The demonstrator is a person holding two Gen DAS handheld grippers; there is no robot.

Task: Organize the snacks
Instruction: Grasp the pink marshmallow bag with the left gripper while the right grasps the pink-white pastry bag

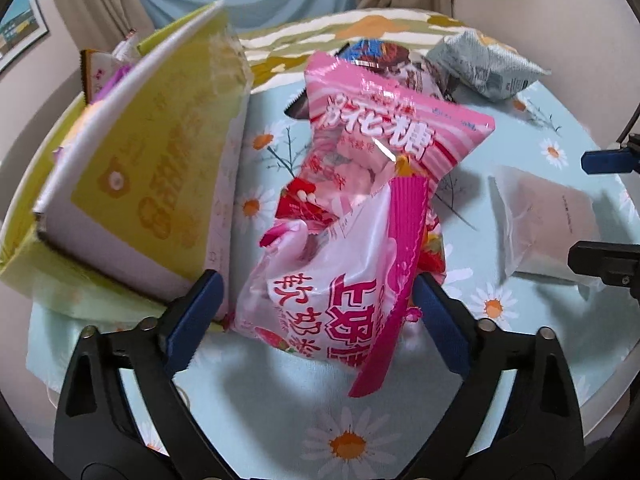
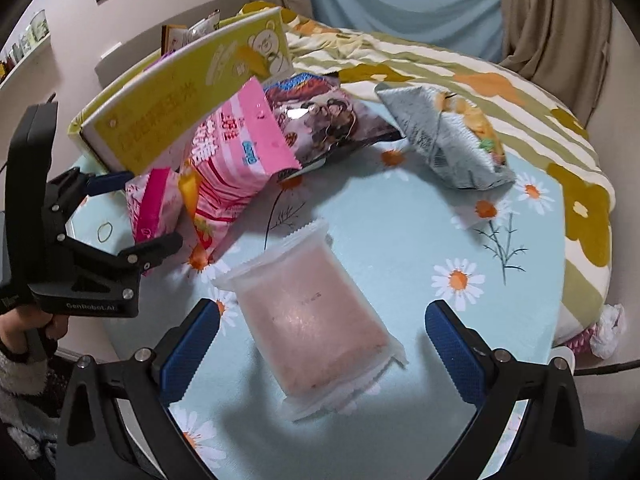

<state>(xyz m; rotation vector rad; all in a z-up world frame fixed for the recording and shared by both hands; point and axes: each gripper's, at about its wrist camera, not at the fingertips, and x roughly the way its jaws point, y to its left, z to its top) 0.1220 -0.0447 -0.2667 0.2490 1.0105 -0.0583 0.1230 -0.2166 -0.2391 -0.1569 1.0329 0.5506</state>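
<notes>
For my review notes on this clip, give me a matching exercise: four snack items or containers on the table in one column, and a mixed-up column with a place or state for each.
Things:
1. pink-and-white candy bag
2. frosted pink packet
3. grey crinkled bag
4. yellow box

Places or states:
A. far across the table, near the flowered blanket
B. flat on the tablecloth, between the right gripper fingers
C. flap raised, snacks inside
D. between the left gripper fingers

Pairs: 1-D, 2-B, 3-A, 4-C
</notes>
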